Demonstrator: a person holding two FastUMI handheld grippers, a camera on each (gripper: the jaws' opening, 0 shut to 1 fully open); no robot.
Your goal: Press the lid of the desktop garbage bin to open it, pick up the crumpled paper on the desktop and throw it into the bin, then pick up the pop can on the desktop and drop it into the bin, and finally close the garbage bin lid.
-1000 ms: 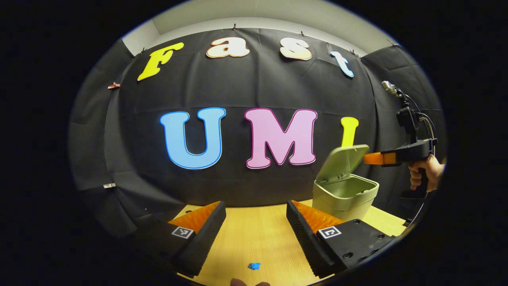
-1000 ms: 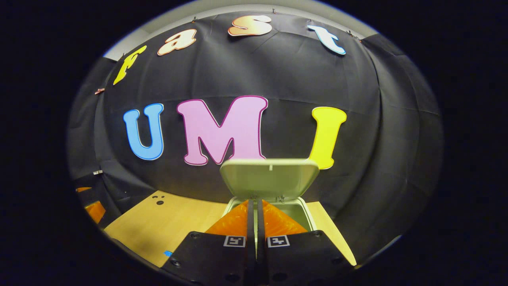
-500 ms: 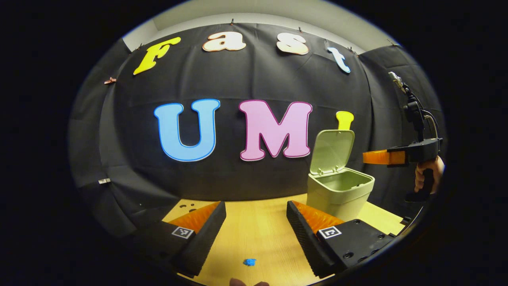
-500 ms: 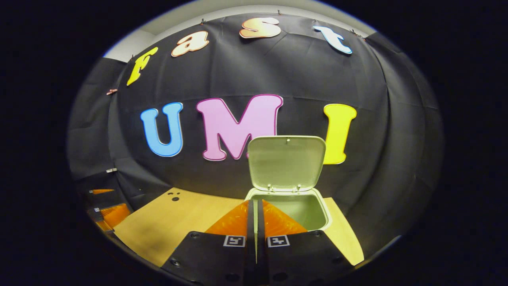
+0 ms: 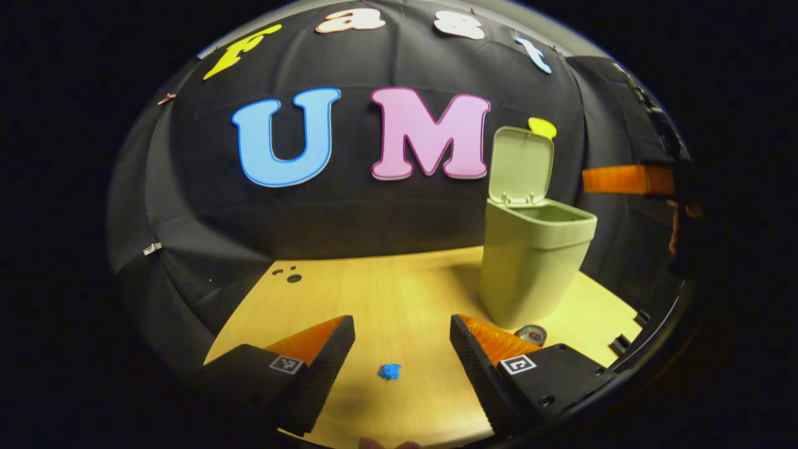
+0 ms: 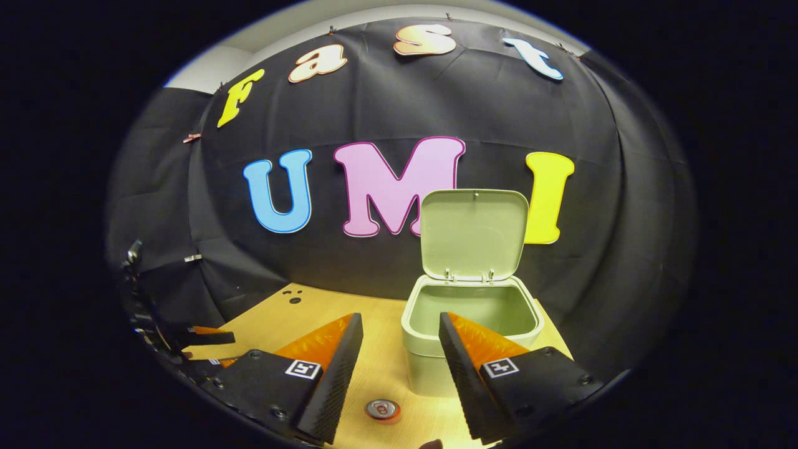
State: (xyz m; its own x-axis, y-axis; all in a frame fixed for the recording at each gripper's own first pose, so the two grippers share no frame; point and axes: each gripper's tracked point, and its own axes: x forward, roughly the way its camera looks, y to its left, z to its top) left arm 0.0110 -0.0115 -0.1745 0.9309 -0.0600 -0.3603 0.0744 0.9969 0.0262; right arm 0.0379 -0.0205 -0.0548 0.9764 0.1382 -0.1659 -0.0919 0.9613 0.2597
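In the left gripper view the left gripper hangs low over the pale wooden bench with its jaws wide and empty. Between them, at 6 o'clock, lies a small blue scrap. Whether this is the crumpled paper is hard to tell; it looks very small. Just past the right-hand finger, at about 4 o'clock, the silver top of the round metal pop can peeks out, close to the foot of the tall pale-green plastic garbage bin.

In the right gripper view the right gripper also has its jaws wide, holding nothing. The can sits at 6 o'clock between them. Beyond it the bin stands with its hinged lid upright and the mouth open.

Risks, as I judge them:
- The can stands right against the bin, so a finger could strike the wall and shove or tip the light bin.
- The smooth can could roll or slip from an off-centre pinch.
- The tiny scrap may slide away under wide jaws.
- A knock on the raised lid could drop it shut before anything goes in.
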